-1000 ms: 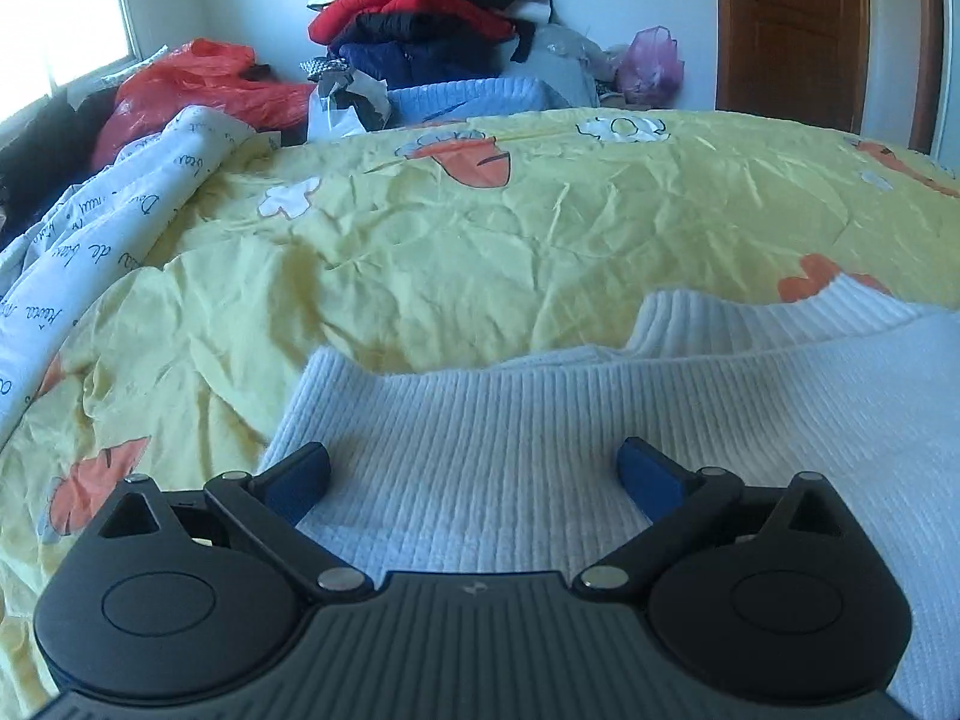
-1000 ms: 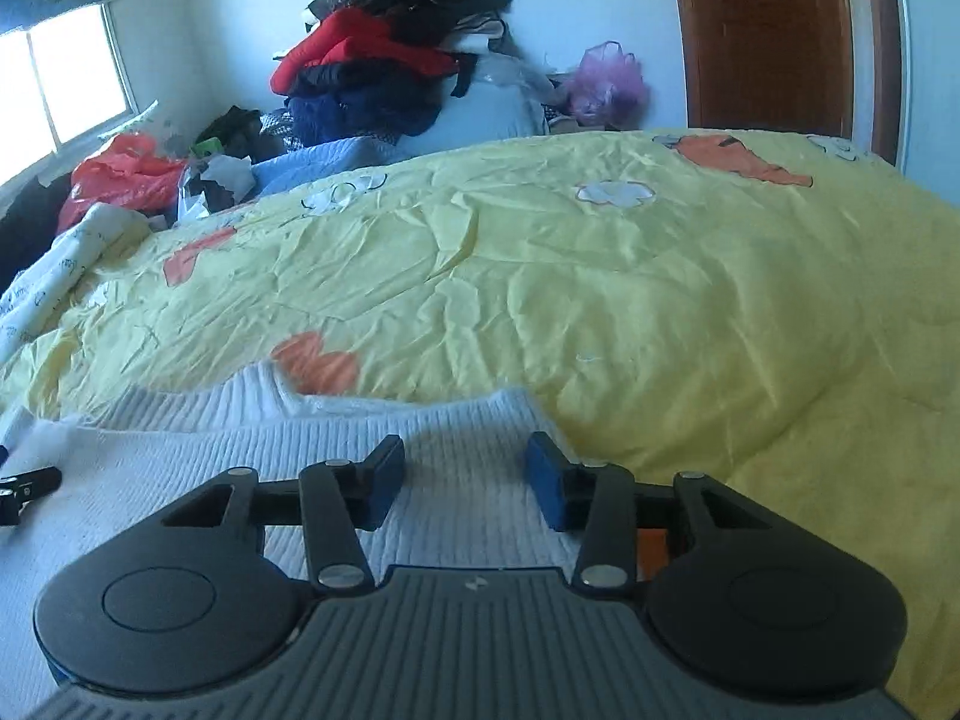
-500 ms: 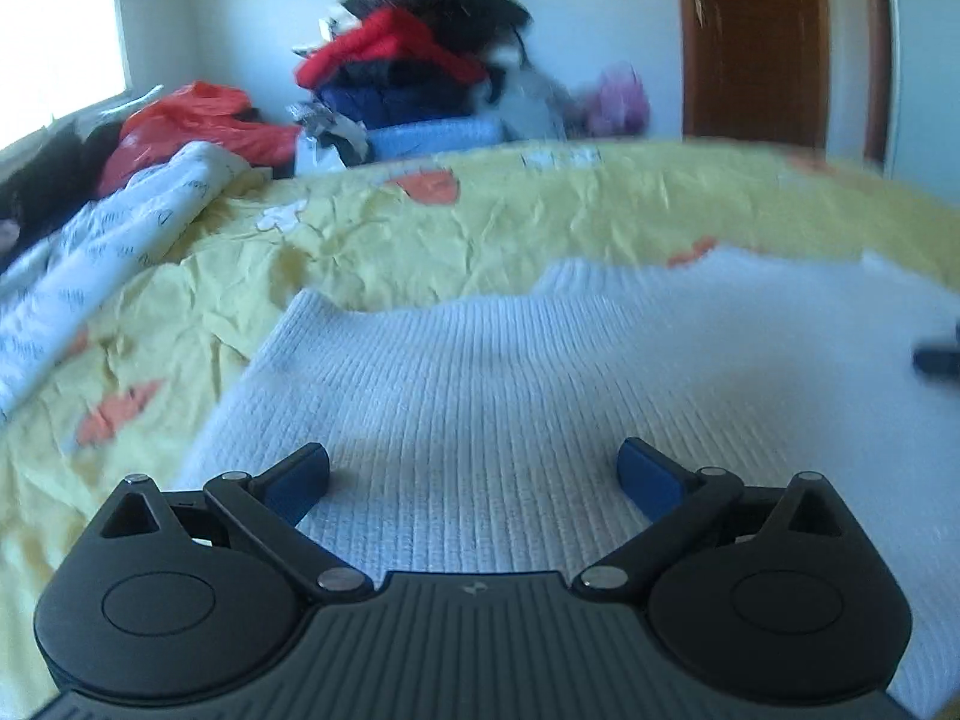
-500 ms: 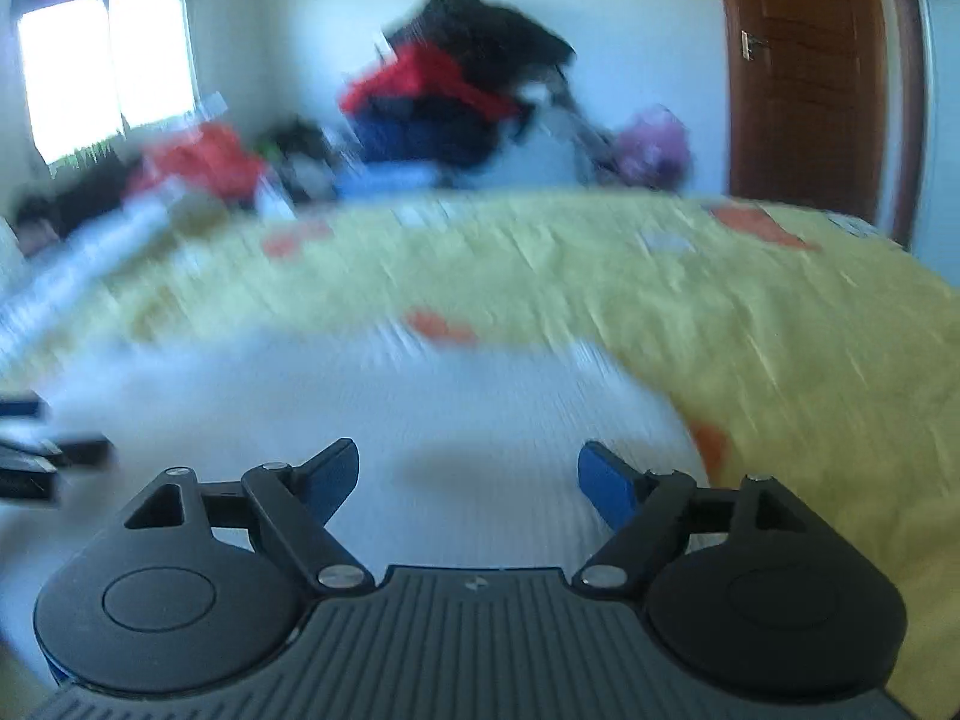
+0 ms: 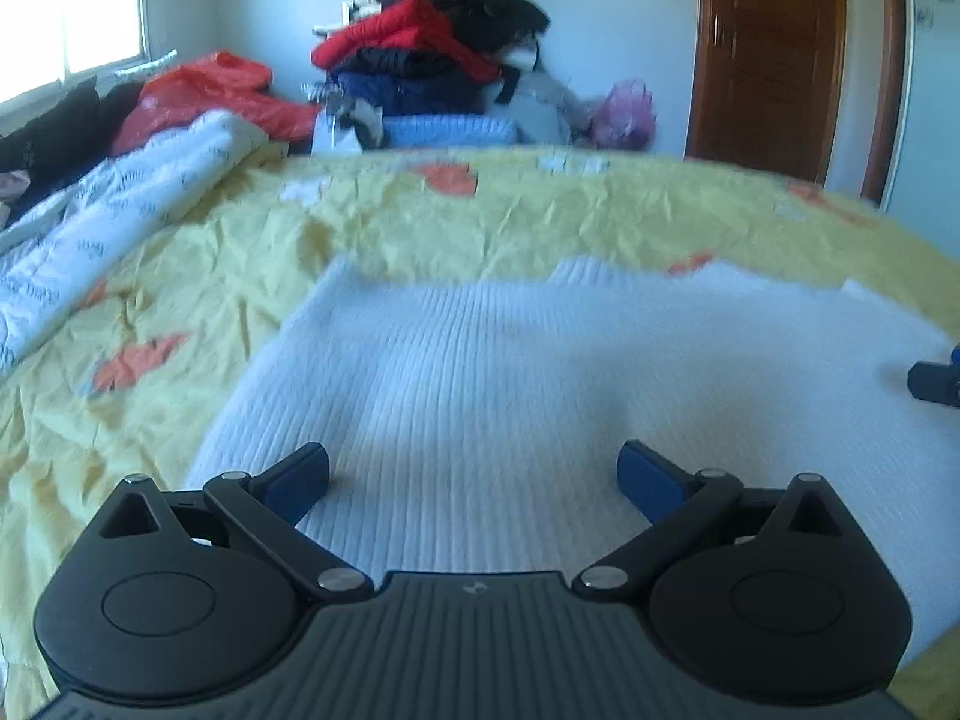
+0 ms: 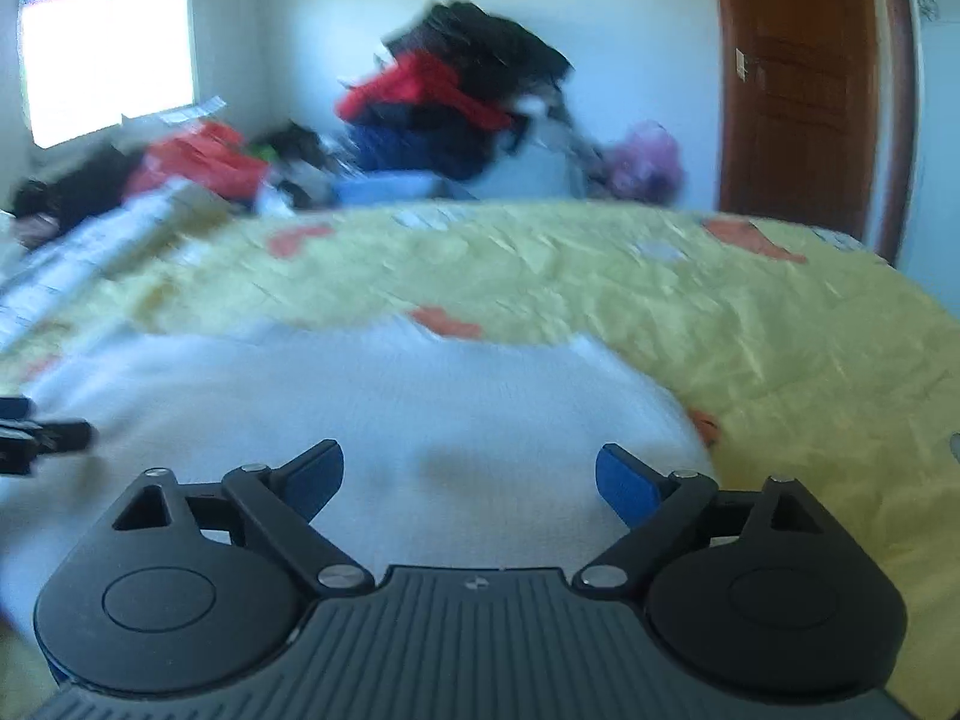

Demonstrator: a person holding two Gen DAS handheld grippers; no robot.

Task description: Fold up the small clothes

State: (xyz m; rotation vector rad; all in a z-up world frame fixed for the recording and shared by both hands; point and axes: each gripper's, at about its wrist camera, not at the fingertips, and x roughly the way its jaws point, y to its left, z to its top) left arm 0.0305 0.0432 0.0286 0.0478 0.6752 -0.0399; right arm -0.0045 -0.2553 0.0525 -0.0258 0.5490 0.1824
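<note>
**White knit flat on yellow bedspread, both claws spread and empty**

Spread flat across the near part of the bed: a white ribbed sweater [image 5: 540, 372], lying on a crumpled yellow bedspread [image 5: 252, 276] printed with orange and white shapes. Above the knit, the left gripper [image 5: 474, 474], blue-padded fingers [image 5: 300, 477] splayed wide apart with nothing between them. Likewise the right gripper [image 6: 468, 474], jaws wide and holding nothing, over the sweater's right portion [image 6: 384, 396] near its edge. Poking in at the right border of the left wrist view, the dark tip of the right tool; at the left border of the right wrist view, the left tool's tip.

Along the bed's left side, a bunched white quilt [image 5: 114, 222] with small dark print. Beyond it, an orange-red bag [image 5: 222, 90] and dark clothing under a bright window [image 6: 108, 60]. Against the pale far wall, a tall heap of clothes [image 5: 432, 54], red, navy and black, with a pink bag [image 5: 624, 111] just beside. To the right, a brown wooden door [image 5: 774, 54]. Right wrist view heavily blurred; finer detail there unreadable.
</note>
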